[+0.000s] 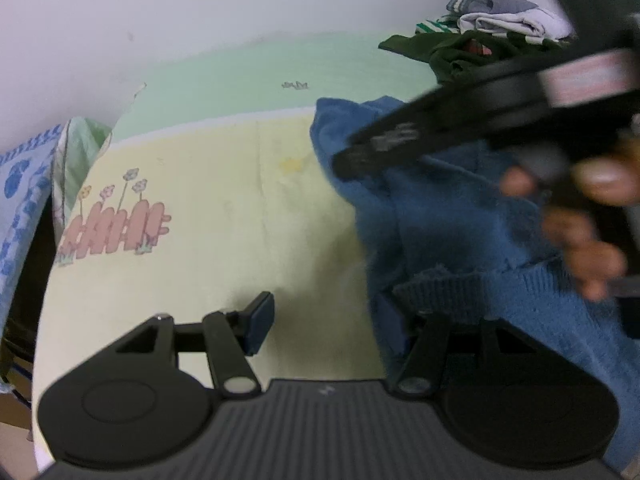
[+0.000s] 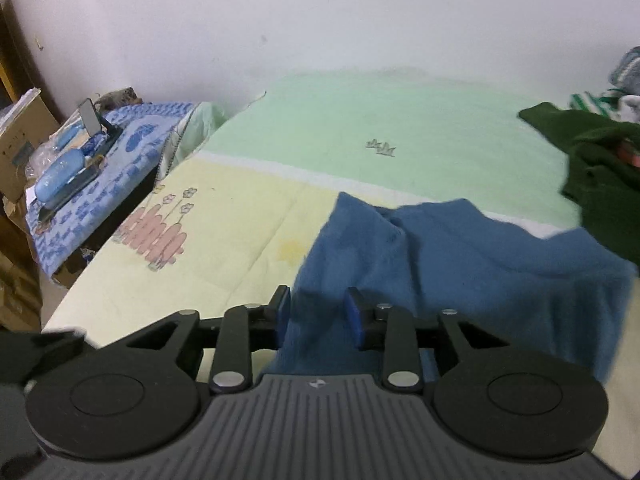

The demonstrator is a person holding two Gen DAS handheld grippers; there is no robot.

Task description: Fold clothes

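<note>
A blue knitted sweater [image 1: 440, 220] lies crumpled on the bed's right half. In the left wrist view my left gripper [image 1: 325, 326] is open: its left pad [image 1: 260, 324] hangs over bare sheet, and the sweater's ribbed hem [image 1: 460, 284] drapes over its right finger. Above it a person's hand [image 1: 588, 248] holds a blurred black tool over the sweater. In the right wrist view my right gripper [image 2: 319, 314] is low over the sweater [image 2: 460, 248]. Its blue pads stand apart, with the sweater's left edge slack in the gap.
The bed sheet [image 2: 240, 208] is yellow in front and green behind, against a white wall. A dark green garment [image 2: 600, 160] and a pile of clothes [image 1: 500, 12] lie at the back right. Left of the bed stands a blue-covered side table [image 2: 132, 136] with a phone [image 2: 90, 118], beside cardboard boxes [image 2: 20, 136].
</note>
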